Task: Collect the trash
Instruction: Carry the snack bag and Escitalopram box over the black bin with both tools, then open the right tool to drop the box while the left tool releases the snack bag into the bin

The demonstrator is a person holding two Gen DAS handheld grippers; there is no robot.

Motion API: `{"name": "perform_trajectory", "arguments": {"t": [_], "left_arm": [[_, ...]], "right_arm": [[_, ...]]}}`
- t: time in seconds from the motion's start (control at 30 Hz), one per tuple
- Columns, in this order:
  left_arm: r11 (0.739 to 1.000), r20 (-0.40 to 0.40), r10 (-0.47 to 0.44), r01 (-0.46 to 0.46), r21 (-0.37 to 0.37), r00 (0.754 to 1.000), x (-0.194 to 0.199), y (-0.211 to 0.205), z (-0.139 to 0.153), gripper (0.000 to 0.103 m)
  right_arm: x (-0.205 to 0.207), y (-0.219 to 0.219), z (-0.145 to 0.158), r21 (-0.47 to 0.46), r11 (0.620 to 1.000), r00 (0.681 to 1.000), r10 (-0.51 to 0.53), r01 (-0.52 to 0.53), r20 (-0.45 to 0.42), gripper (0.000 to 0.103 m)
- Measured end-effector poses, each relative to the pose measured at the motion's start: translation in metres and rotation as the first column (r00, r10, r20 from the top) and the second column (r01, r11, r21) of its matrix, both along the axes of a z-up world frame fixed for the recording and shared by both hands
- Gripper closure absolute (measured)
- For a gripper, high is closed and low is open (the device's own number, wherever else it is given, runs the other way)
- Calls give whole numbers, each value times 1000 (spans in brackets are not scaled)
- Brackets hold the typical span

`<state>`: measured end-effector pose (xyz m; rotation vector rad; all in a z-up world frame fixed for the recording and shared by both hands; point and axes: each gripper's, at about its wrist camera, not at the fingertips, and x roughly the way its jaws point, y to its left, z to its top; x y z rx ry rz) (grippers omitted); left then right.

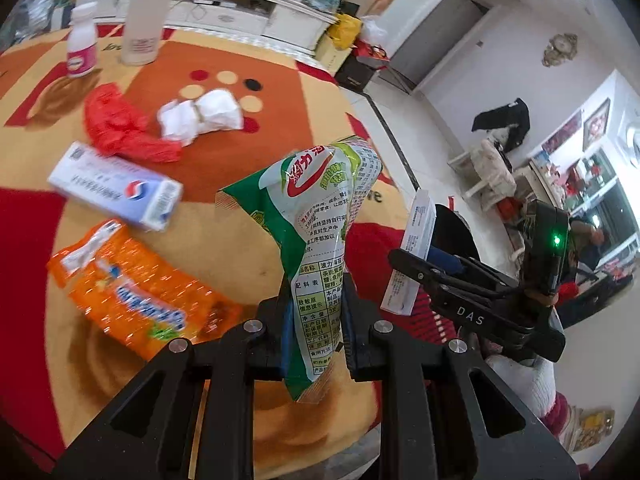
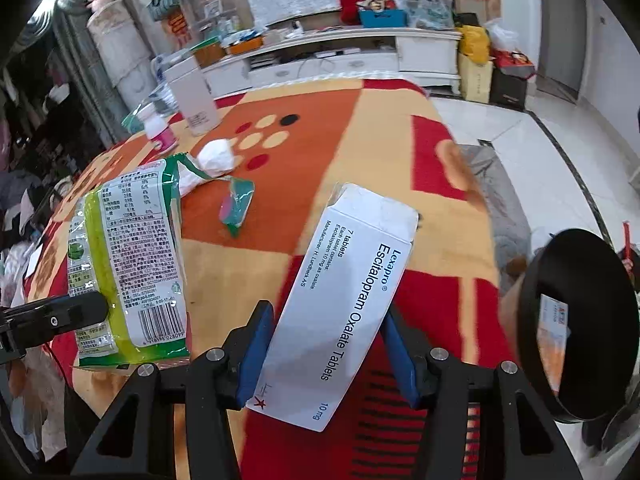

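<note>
Left wrist view: you are seeing items the other camera is missing: an orange snack packet (image 1: 136,300), a blue-and-white carton (image 1: 116,190) and a crumpled red bag (image 1: 124,126) lying on the bench (image 1: 248,148).
Right wrist view: only here are you getting the teal wrapper scrap (image 2: 237,206) and a look into the black bin (image 2: 580,324).
Left gripper (image 1: 316,312): your jaws are standing nearly together, pinching the green seaweed packet (image 1: 320,216) by its lower half and holding it upright above the bench.
Right gripper (image 2: 326,354): your jaws are standing partly apart, clamping the white tablet box (image 2: 344,300) across its width.
Black bin: it is sitting just right of the bench edge, holding what looks like an orange-and-white wrapper; more than that you cannot tell.
Both views: white crumpled tissue (image 1: 200,116) is lying mid-bench.
</note>
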<state>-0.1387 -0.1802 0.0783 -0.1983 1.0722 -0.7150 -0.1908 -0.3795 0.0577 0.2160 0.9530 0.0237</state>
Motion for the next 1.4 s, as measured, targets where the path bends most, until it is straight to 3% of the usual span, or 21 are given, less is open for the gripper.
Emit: {"name": "perform_trajectory", "arguments": {"t": [0.47, 0.8, 1.4], "left_arm": [[994, 43, -105, 105, 22, 993, 13, -82, 7, 85], [974, 54, -227, 225, 33, 972, 11, -165, 2, 85], [920, 63, -368, 353, 171, 928, -4, -276, -27, 85]], "right_arm": [[-21, -61, 6, -36, 992, 993, -117, 117, 15, 50], [-41, -124, 0, -64, 969, 971, -238, 238, 1, 50], [-70, -210, -21, -46, 918, 917, -396, 394, -47, 50]]}}
